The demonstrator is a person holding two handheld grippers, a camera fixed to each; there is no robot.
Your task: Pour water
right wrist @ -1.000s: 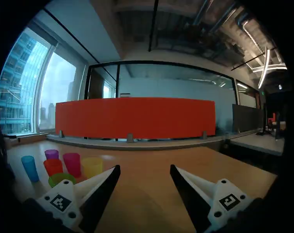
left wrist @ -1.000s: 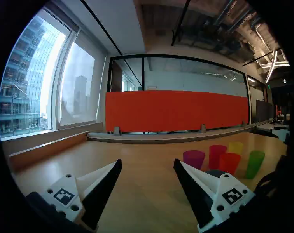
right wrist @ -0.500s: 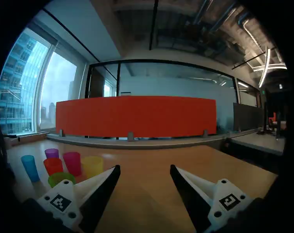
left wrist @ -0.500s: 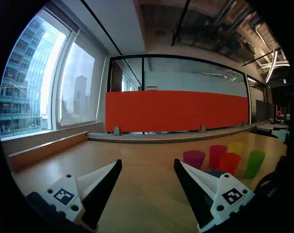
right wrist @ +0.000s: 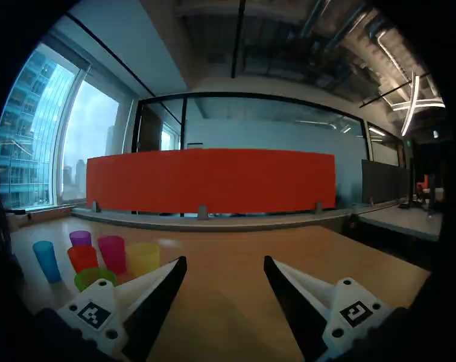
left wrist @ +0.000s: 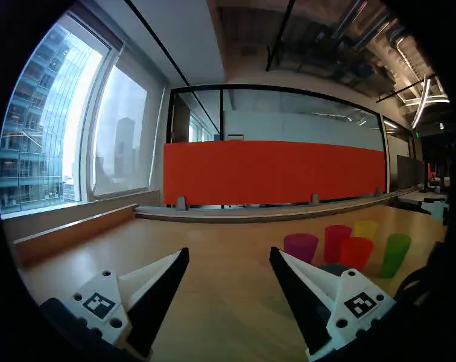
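Left gripper [left wrist: 228,265] here: my jaws stand wide open, a broad gap of bare wooden table [left wrist: 228,238] between the two fingers, nothing held, nothing touched. Whether the fingertips rest on the wood or hang just over it, I cannot tell.

The cups stand ahead. Take the orange cup [left wrist: 356,252] as the mark: it sits off to the right of my right-hand finger [left wrist: 300,289], clear of it. The purple cup [left wrist: 301,246] stands to the left of the orange cup, the pink cup [left wrist: 336,240] just behind it on the left, the yellow cup [left wrist: 365,229] behind it, the green cup [left wrist: 395,254] just beside it on the right.

Now the right gripper [right wrist: 225,268]: the same story, jaws spread wide, wood showing between them, no grip on anything.

In the right gripper view the orange cup is off to the left of my left-hand finger [right wrist: 143,295], with a blue cup [right wrist: 47,260] further left of it. The green cup sits in front of the orange cup, partly hidden behind that finger.

Whether any cup holds water, I cannot tell.
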